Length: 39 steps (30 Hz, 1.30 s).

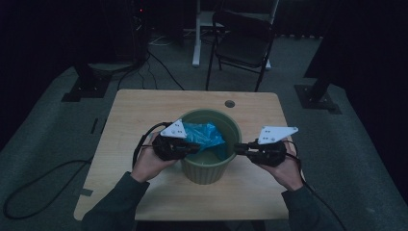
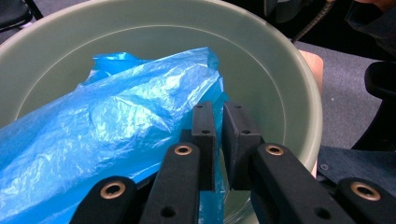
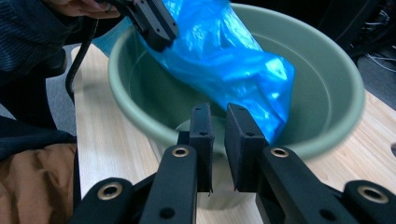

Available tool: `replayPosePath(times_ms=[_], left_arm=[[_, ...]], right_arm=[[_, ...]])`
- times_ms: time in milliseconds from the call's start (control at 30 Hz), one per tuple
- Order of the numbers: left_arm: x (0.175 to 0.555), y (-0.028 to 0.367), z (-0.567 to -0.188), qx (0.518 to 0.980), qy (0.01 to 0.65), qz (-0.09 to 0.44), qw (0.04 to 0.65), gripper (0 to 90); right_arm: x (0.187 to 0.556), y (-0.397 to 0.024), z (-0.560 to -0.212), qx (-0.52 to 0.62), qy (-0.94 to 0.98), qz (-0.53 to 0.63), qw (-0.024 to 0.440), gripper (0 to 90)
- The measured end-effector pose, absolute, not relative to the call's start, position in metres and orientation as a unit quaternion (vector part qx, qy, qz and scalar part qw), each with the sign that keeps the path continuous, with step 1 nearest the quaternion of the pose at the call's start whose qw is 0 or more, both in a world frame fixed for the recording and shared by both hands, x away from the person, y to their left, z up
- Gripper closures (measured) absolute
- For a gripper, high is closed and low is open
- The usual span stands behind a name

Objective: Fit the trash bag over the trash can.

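One green bin [image 1: 210, 166], one blue plastic bag [image 1: 204, 136], two tools and one tabletop [image 1: 139, 108] are counted. The bin is round, ribbed on the outside and smooth and matte inside, and it is set near the middle of the pale wood tabletop, toward the near edge. The bag is thin, glossy and crinkled; it is draped over the bin's left rim and hangs down into the bin. The left tool [image 1: 195, 147] is held level at the left rim by the left hand [image 1: 149, 163], pointing right; in the left gripper view the left tool [image 2: 222, 135] is seen with its black jaws nearly pressed together, a narrow gap left, with the bag film [image 2: 116, 135] lying against the left jaw and passing under the tips; whether film is actually pinched cannot be told. The right tool [image 1: 239, 148] is held level at the right rim by the right hand [image 1: 286, 171], pointing left. In the right gripper view the right tool [image 3: 218, 140] is seen with jaws drawn close together over the near rim [image 3: 154, 135], a slim gap left and nothing seen between them. A grey three-cornered plate is carried on top of each tool.
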<state>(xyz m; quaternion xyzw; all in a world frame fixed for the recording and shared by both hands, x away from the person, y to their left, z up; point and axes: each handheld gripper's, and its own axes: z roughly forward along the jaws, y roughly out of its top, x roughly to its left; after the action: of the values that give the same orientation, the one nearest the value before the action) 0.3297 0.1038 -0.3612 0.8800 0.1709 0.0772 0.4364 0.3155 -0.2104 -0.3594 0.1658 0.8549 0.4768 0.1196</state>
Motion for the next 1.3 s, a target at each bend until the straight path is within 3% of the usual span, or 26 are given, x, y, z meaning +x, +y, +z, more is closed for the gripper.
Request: replayPosePath(times_ms=[400,500,933,1033,1133,1300], left_arm=[[0.330,0.100,-0.361,0.880,0.166,0.074,0.438,83.8],[0.330,0.100,-0.360,0.880,0.165,0.074,0.438,83.7],[0.329,0.099,-0.360,0.880,0.161,0.071,0.442,83.7],[0.329,0.100,-0.360,0.879,0.161,0.071,0.442,83.7],[0.329,0.102,-0.360,0.878,0.162,0.071,0.445,82.4],[0.326,0.116,-0.351,0.866,0.172,0.079,0.463,75.5]], right_arm=[[0.333,-0.181,-0.355,0.150,0.860,0.475,0.110,72.4],[0.337,-0.175,-0.353,0.148,0.862,0.472,0.107,66.0],[0.349,-0.154,-0.355,0.127,0.873,0.464,0.080,65.4],[0.352,-0.152,-0.355,0.124,0.875,0.463,0.073,69.6],[0.350,-0.149,-0.358,0.111,0.881,0.455,0.069,88.8],[0.347,-0.154,-0.358,0.115,0.883,0.447,0.087,90.0]])
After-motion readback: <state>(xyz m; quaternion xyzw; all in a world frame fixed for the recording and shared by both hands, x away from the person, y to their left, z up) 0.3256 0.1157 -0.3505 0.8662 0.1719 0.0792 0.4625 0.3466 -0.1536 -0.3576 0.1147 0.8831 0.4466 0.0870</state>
